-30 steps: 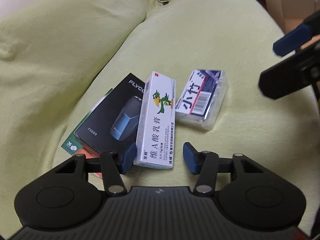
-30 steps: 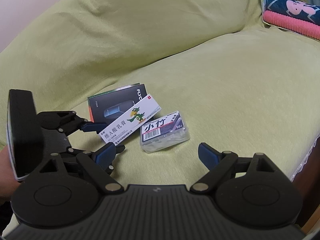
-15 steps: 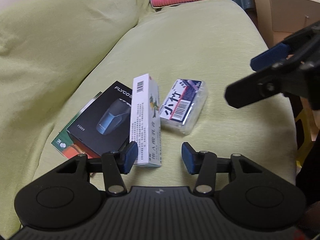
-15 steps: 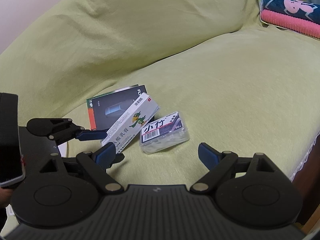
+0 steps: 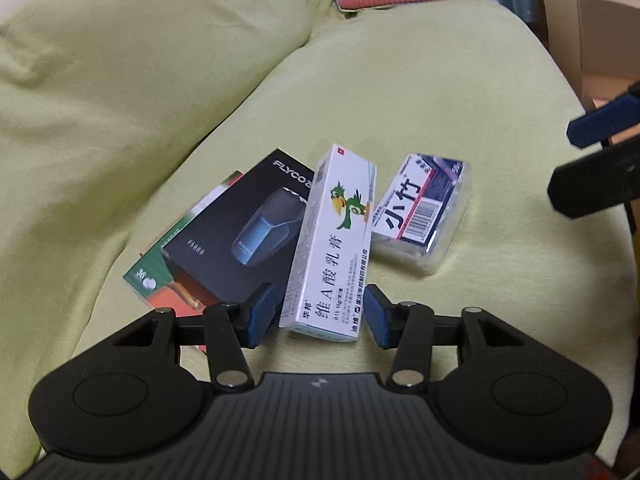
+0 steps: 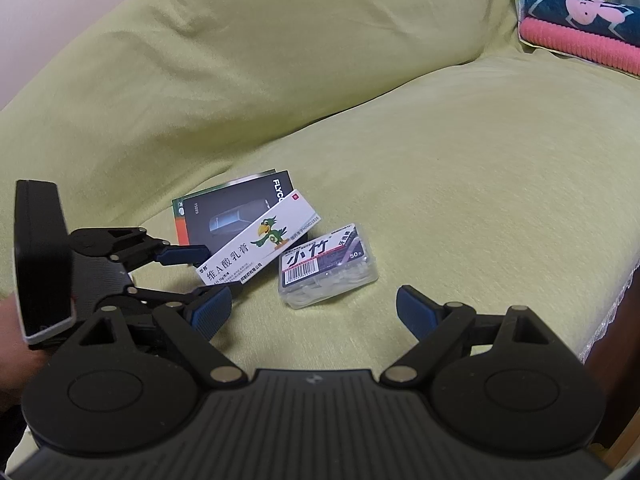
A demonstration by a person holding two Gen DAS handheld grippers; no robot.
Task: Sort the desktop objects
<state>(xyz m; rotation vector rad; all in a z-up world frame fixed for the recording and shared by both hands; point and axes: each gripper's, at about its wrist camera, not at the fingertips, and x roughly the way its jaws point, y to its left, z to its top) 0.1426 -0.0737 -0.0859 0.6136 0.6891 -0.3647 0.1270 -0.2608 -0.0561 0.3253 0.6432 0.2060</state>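
A white ointment box (image 5: 332, 248) with a green parrot leans on a black shaver box (image 5: 240, 232), which lies on a green and red flat box (image 5: 160, 276). My left gripper (image 5: 320, 316) is open, its blue pads close on either side of the ointment box's near end. A clear floss-pick box (image 5: 420, 216) lies just right of them. In the right wrist view the ointment box (image 6: 256, 248), shaver box (image 6: 232, 216) and floss-pick box (image 6: 328, 268) lie ahead. My right gripper (image 6: 314, 312) stands open and empty just short of the floss-pick box. The left gripper (image 6: 216, 271) reaches in from the left.
Everything lies on a yellow-green sofa seat (image 6: 460, 160) with a high back cushion (image 5: 120, 80) to the left. Folded pink and dark towels (image 6: 580, 36) sit at the far end. A cardboard box (image 5: 592, 32) stands beyond the sofa. The seat's front edge (image 6: 612, 292) drops off on the right.
The left pads have drawn closer around the ointment box. The box tipped onto its side half a second ago and now lies face up again. The right gripper has barely moved.
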